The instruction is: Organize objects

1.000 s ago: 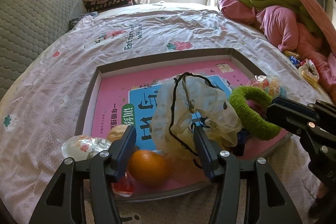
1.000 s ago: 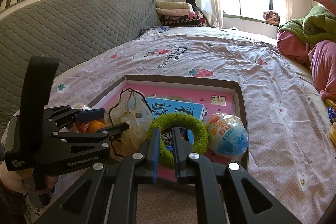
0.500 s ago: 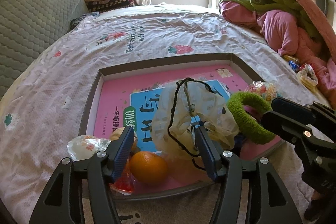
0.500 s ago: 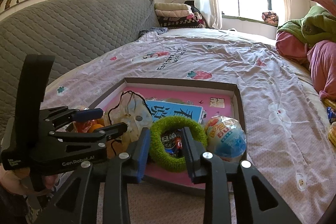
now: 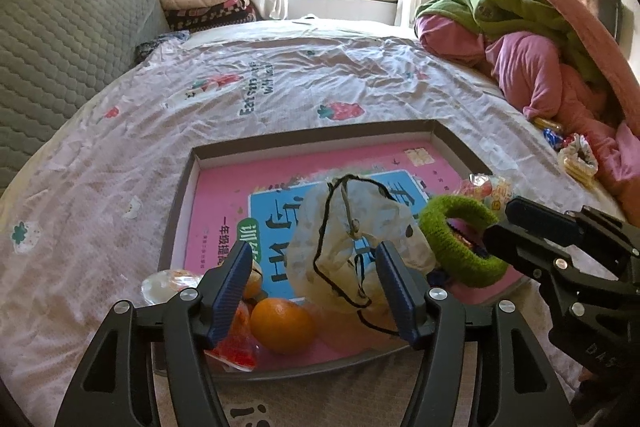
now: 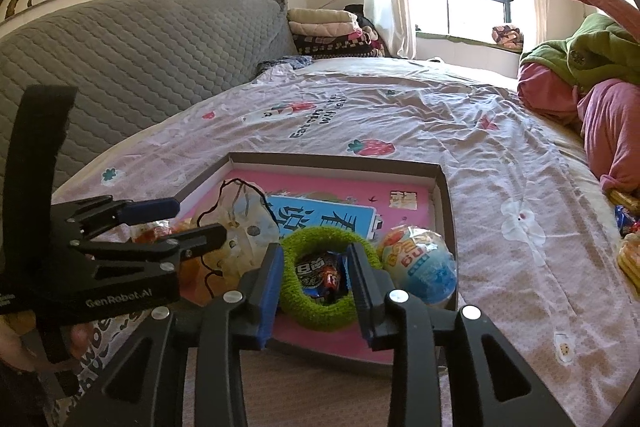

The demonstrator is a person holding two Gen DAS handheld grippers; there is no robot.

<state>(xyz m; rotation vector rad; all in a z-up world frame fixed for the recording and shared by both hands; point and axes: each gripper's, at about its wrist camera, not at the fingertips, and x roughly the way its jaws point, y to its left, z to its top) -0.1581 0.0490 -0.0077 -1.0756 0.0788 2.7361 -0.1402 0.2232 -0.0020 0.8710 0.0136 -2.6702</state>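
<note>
The right gripper (image 6: 314, 273), its jaws just having been opening, is standing spread astride the near arc of the green hair tie (image 6: 326, 277) lying in the tray (image 6: 446, 211), which looks light, soft and squashy, best pinched across its thick band.

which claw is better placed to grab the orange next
Left. The left claw is open with the orange just below its gap. The right claw has just been opening around the green ring, farther off.
</note>
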